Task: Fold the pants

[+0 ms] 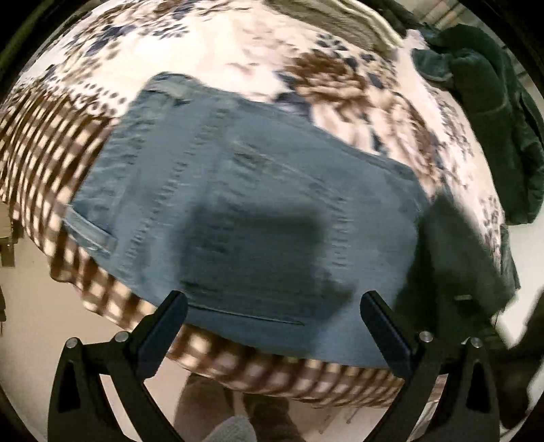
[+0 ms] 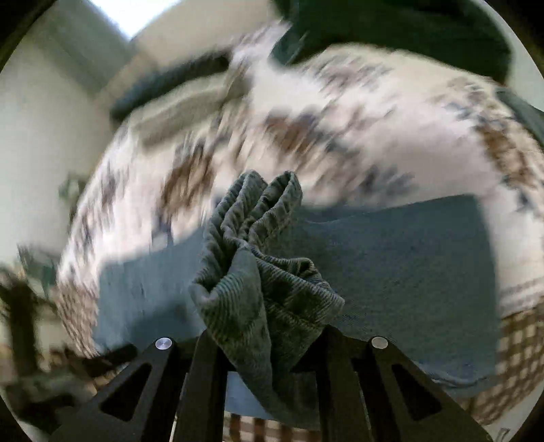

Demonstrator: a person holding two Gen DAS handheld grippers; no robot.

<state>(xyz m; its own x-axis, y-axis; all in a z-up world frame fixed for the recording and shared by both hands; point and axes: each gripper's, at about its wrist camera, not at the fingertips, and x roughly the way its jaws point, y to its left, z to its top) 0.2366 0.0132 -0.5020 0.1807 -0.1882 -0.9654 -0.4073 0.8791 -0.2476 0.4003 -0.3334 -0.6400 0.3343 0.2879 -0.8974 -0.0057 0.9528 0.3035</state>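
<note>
Your left gripper (image 1: 273,306) has its two black fingers spread wide apart, and nothing is between them. It hangs over the near edge of the blue pants (image 1: 238,210), which lie flat on the bed cover (image 1: 340,88). That cover is white with brown and blue flowers and has a brown checked border at its left and near sides. A dark shadow sits on the pants just ahead of your fingers. Far to the right in this view, a dark green jacket (image 1: 493,112) lies on the edge of the bed.

Your right gripper (image 2: 268,335) is closed tight on the pants (image 2: 258,272). A bunched, ribbed wad of blue cloth sticks up between the two fingers and stands above the rest. Behind that wad, the rest of the pants lies spread flat across the flowered cover (image 2: 357,108). The view is blurry, so small details are hard to see. The dark green jacket (image 2: 408,30) shows at the top right.
</note>
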